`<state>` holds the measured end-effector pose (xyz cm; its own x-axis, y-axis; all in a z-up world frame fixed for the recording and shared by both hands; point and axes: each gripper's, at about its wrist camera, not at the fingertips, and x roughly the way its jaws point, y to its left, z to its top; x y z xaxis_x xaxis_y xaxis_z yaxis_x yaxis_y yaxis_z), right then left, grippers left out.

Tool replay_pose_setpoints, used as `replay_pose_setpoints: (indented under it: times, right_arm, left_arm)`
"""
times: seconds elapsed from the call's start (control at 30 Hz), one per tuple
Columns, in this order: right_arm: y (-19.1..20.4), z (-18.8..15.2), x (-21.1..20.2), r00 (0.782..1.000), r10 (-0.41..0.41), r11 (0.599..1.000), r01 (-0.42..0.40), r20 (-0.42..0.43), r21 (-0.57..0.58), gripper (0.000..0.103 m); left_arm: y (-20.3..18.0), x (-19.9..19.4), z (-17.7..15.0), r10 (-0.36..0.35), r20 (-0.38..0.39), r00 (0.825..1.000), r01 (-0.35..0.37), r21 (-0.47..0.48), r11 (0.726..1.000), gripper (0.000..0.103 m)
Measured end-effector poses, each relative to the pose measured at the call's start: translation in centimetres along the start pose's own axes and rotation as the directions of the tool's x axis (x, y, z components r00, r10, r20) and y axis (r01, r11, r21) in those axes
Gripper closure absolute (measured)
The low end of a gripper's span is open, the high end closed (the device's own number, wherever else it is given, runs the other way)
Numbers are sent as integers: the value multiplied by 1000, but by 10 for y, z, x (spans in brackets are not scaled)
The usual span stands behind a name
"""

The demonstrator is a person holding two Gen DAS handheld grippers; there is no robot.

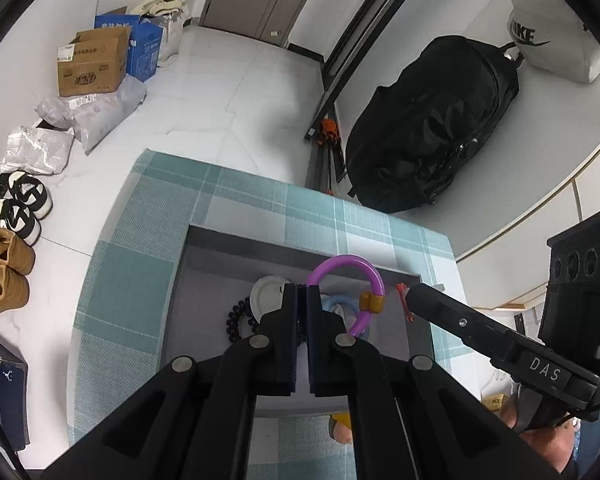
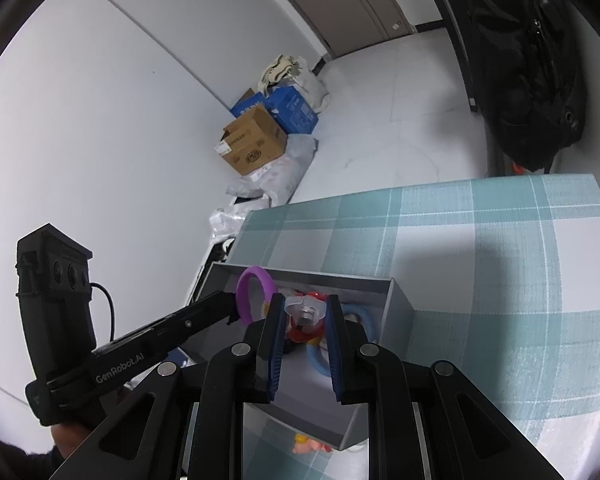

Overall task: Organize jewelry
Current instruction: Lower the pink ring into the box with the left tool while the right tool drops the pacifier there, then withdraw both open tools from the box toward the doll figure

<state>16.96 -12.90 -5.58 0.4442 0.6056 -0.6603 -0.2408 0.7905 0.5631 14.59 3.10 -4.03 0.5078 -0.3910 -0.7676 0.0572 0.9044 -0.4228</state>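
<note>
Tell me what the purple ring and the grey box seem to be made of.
The purple ring: probably smooth plastic, since its colour is even and bright, with an amber clasp. The grey box: likely matte card or stiff board, judging by thin flat walls without shine.

Teal plaid tablecloth (image 1: pixel 148 208) as landmark. Beyond its far left corner on white tile: brown cardboard box (image 1: pixel 94 62), blue box (image 1: pixel 146 46) behind, grey mailer bags (image 1: pixel 100 114) in front. Left of the cloth: black-and-white sneakers (image 1: pixel 22 206), tan boots (image 1: pixel 4 272). Beyond the far right corner: black duffel bag (image 1: pixel 432 128).
</note>
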Motion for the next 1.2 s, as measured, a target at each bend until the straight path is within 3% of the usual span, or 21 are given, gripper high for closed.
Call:
replay_pose_setpoints:
  times: [0.57, 0.63, 0.7, 0.8, 1.2]
  right_arm:
    - [8, -7, 2, 1000, -12, 1000, 12, -17, -18, 82]
    - [11, -7, 0, 1000, -14, 1000, 13, -12, -27, 78]
    - [13, -7, -2, 1000, -20, 999, 20, -3, -32, 63]
    - [14, -7, -8, 1000, -17, 999, 17, 12, -33, 57]
    - [19, -15, -38, 996, -41, 997, 46, 85, -57, 41]
  left_arm:
    - [5, 0, -5, -18, -33, 999, 16, -52, 999, 100]
    - [2, -1, -6, -19, -39, 999, 18, -40, 999, 94]
    - [1, -3, -7, -16, -37, 999, 15, -32, 999, 86]
    - [1, -7, -9, -6, -30, 1000, 5, -33, 999, 70]
    - [-1, -23, -21, 28, -5, 1000, -28, 2, 1000, 54]
